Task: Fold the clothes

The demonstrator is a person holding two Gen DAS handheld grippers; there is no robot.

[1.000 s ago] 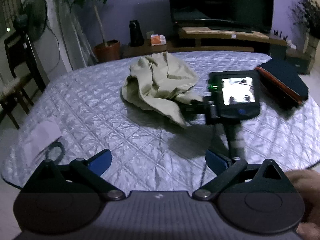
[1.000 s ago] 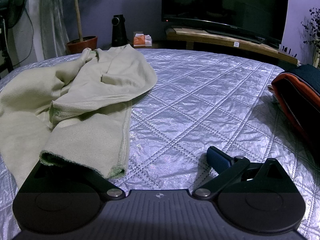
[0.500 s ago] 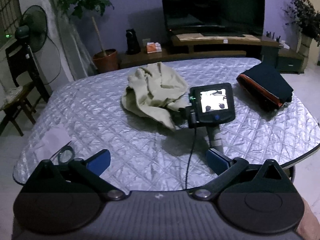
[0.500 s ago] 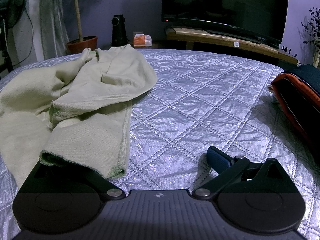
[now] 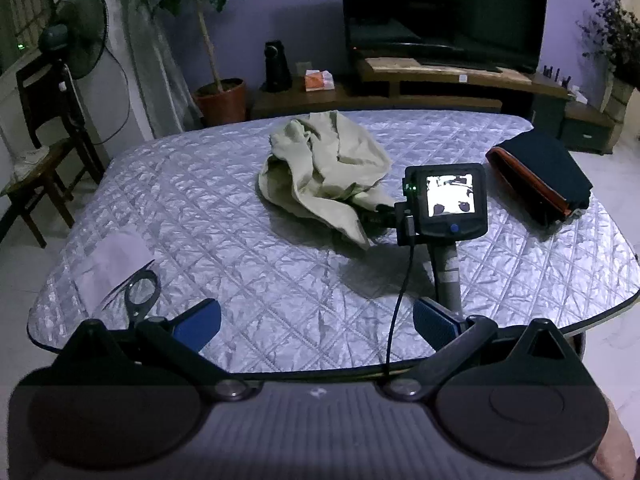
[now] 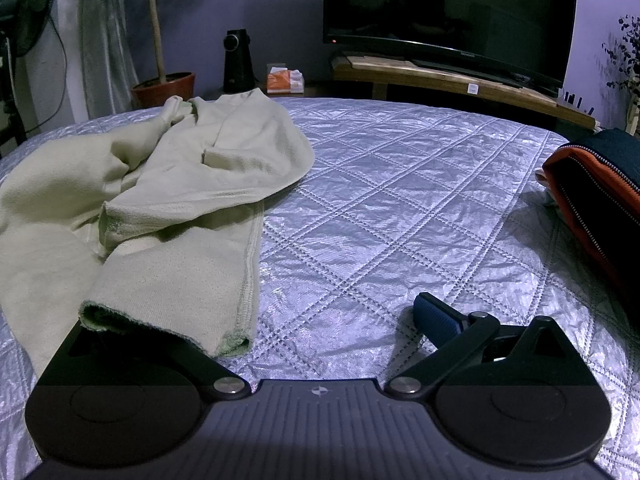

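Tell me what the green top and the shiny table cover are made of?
The pale green sweatshirt looks like soft cotton fleece knit: matte and fuzzy, with a stitched seam and a ribbed-looking cuff edge. The silver quilted cover looks like a thin, foil-like synthetic over padding: it glints, crinkles, and has stitched diamond lines. Neither can be told for sure by look alone.

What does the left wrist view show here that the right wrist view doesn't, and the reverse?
Only the left wrist view shows the right gripper from outside, resting at the garment's near edge with its lit screen facing the camera, plus scissors, a chair and the open left gripper over the table edge.

Only the right wrist view shows the cuff draped over its left finger, the right finger bare.

Both show the garment, dark bag, TV, potted plant and fan.
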